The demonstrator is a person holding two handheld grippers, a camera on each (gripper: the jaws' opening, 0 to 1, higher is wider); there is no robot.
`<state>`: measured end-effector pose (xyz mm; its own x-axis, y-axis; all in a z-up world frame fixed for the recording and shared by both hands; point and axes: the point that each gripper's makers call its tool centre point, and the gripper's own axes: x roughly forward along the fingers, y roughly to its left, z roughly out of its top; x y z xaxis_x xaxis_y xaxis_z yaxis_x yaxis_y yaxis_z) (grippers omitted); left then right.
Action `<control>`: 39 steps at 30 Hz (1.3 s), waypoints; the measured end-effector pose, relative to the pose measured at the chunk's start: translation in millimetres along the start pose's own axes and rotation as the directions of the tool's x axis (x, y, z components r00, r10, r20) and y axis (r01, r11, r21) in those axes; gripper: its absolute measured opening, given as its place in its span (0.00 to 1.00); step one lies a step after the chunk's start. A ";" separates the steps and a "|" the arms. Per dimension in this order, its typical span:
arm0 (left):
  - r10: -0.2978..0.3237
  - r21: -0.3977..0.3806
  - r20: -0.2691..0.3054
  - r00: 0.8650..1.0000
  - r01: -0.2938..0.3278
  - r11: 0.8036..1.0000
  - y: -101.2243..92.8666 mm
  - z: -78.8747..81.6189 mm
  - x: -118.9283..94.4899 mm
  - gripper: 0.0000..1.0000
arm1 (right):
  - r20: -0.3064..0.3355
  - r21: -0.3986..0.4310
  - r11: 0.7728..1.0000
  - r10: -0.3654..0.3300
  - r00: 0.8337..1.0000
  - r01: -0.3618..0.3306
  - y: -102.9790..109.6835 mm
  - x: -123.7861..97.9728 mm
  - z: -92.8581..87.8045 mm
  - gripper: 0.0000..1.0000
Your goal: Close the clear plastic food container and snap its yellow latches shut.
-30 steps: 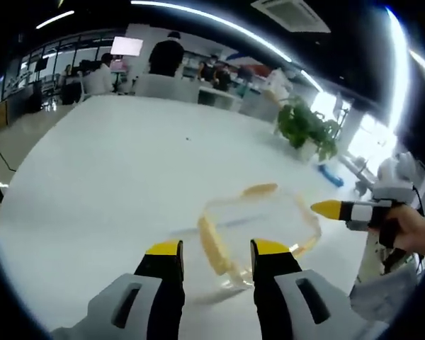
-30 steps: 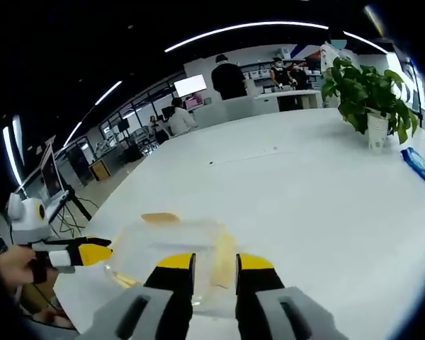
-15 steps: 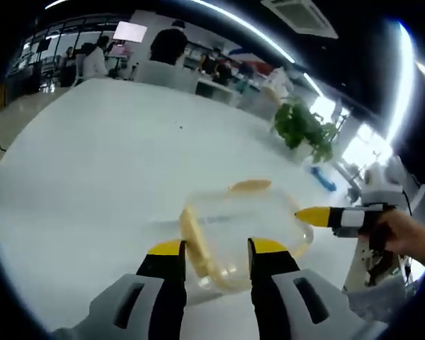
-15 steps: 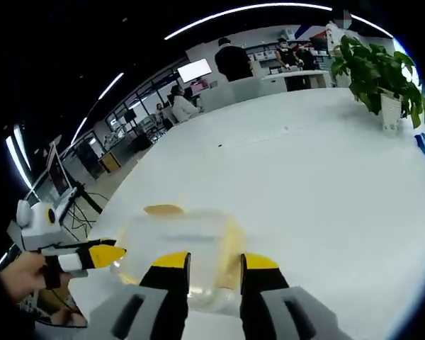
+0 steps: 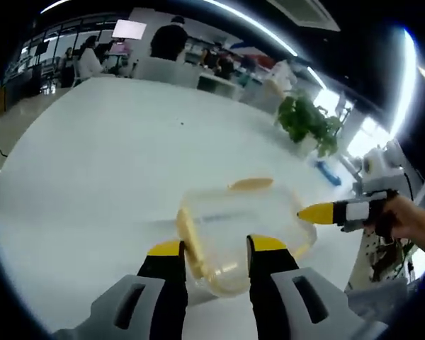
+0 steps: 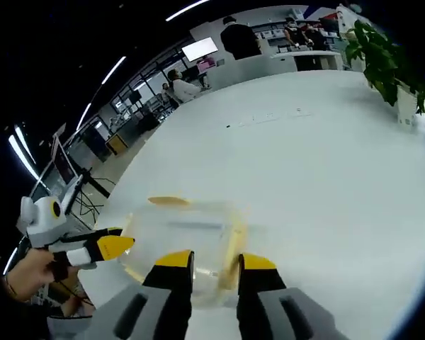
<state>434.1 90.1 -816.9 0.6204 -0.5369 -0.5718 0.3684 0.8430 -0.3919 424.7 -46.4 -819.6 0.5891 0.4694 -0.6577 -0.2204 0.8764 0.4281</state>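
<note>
Left gripper view, clear container (image 5: 237, 227) between parted fingers (image 5: 168, 249), apparently untouched

open-plan office, desks (image 5: 212, 81), seated workers (image 5: 88, 60)

Clear container (image 5: 241, 227) with lid on, lying flat on the white table (image 5: 106, 170), near its edge. Yellow latches (image 5: 191, 241) along the sides: one on the far side (image 5: 251, 184), one on the side by the plant (image 6: 230, 248).
</note>
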 end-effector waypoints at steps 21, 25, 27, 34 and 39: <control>-0.007 -0.018 0.015 1.000 0.007 1.000 -0.5 -1.0 0.9 0.29 | 0.052 0.019 1.000 -0.006 0.999 0.005 -0.6 -1.1 -3.4 0.21; -0.008 -0.022 0.005 1.000 0.008 1.000 1.0 0.5 2.7 0.30 | 0.058 0.015 1.000 -0.010 0.998 0.010 -0.7 -1.3 -1.5 0.22; -0.008 -0.002 0.008 1.000 0.008 1.000 -0.1 0.8 3.0 0.32 | 0.066 -0.059 0.997 -0.037 0.997 0.041 -1.7 -2.0 1.5 0.22; 0.003 0.119 -0.012 1.000 -0.001 0.993 -3.7 2.4 1.6 0.34 | 0.063 -0.123 0.991 -0.048 0.997 0.056 -2.2 -2.4 7.1 0.22; -0.015 0.137 -0.039 0.999 0.020 0.990 -5.0 -0.7 1.5 0.36 | 0.110 -0.164 0.984 -0.053 0.993 0.071 -0.6 -10.0 25.3 0.24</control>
<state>432.7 85.1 -816.2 0.5877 -0.5501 -0.5933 0.4723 0.8286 -0.3005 438.6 -54.4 -797.6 0.6819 0.4073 -0.6075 -0.3023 0.9133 0.2731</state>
